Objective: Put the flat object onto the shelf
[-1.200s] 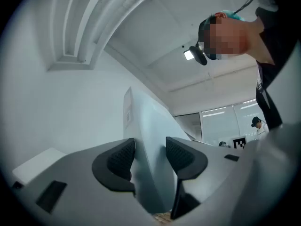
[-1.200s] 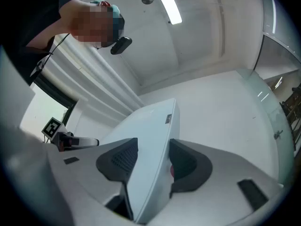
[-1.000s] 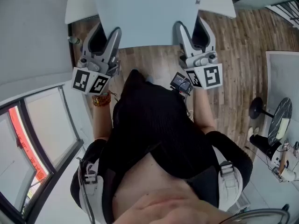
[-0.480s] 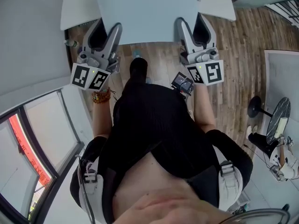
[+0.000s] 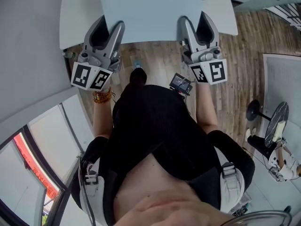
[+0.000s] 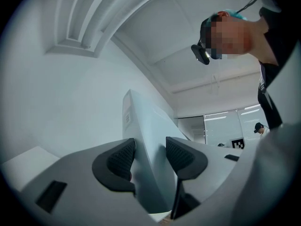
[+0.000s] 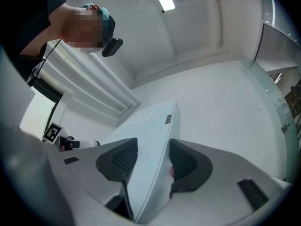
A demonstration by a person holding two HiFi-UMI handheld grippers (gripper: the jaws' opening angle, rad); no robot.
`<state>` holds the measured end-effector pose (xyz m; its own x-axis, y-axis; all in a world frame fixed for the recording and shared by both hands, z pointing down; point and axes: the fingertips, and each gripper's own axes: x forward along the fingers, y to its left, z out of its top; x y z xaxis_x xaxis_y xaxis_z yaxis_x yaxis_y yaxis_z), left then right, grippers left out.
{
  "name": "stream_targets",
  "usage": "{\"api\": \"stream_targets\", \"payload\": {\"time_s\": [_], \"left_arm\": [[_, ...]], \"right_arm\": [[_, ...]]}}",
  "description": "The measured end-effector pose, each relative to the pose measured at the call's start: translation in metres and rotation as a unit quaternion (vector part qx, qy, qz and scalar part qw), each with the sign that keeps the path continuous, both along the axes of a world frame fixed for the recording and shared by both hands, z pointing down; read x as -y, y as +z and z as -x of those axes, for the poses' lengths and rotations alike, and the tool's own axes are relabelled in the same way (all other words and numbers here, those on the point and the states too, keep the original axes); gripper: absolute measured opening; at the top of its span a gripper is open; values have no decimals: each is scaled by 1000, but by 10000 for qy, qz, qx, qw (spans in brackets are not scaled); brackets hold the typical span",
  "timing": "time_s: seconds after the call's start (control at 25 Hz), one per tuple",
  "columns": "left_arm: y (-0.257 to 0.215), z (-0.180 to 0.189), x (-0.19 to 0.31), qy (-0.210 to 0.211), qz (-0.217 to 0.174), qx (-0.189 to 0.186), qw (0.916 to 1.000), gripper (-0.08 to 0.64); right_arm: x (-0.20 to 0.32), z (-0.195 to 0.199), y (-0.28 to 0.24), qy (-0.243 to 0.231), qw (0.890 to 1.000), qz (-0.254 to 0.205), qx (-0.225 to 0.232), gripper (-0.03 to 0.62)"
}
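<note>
A flat pale blue-grey panel (image 5: 150,11) is held out level in front of the person, its near edge between both grippers. My left gripper (image 5: 107,27) is shut on the panel's near left edge, and my right gripper (image 5: 195,22) is shut on its near right edge. In the left gripper view the panel (image 6: 148,140) stands on edge between the black ribbed pads (image 6: 123,158). The right gripper view shows the same panel (image 7: 150,140) clamped between its pads (image 7: 123,160). A white shelf surface (image 5: 77,13) lies under and beyond the panel, which hides most of it.
Wooden floor (image 5: 244,69) runs below and to the right. A grey wall (image 5: 28,46) and a window (image 5: 33,173) close the left side. A white board (image 5: 282,74) and a round stand (image 5: 275,126) sit at the right. A small device (image 5: 180,83) hangs at the person's waist.
Both grippers and the panel have moved a little farther forward over the white surface. The person's foot has stepped forward. Both grips are unchanged.
</note>
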<state>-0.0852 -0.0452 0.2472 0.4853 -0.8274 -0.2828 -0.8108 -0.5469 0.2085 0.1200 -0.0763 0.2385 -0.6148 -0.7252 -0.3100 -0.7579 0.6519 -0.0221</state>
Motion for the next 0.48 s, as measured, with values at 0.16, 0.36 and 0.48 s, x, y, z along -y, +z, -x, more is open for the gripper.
{"api": "stream_targets", "payload": {"time_s": [0.16,0.36,0.48], "left_arm": [[-6,19,21,6,5,-12,10000,218],[0,46,60,93,8,-9,10000,216],[13,51,90,108,121,31,9999,216]], "right_arm": [[21,19,-7,-16,10000,15,-33,211],[57,45,2,69,9999,81,11,210],[86,51,17,100,9997,234,10,210]]}}
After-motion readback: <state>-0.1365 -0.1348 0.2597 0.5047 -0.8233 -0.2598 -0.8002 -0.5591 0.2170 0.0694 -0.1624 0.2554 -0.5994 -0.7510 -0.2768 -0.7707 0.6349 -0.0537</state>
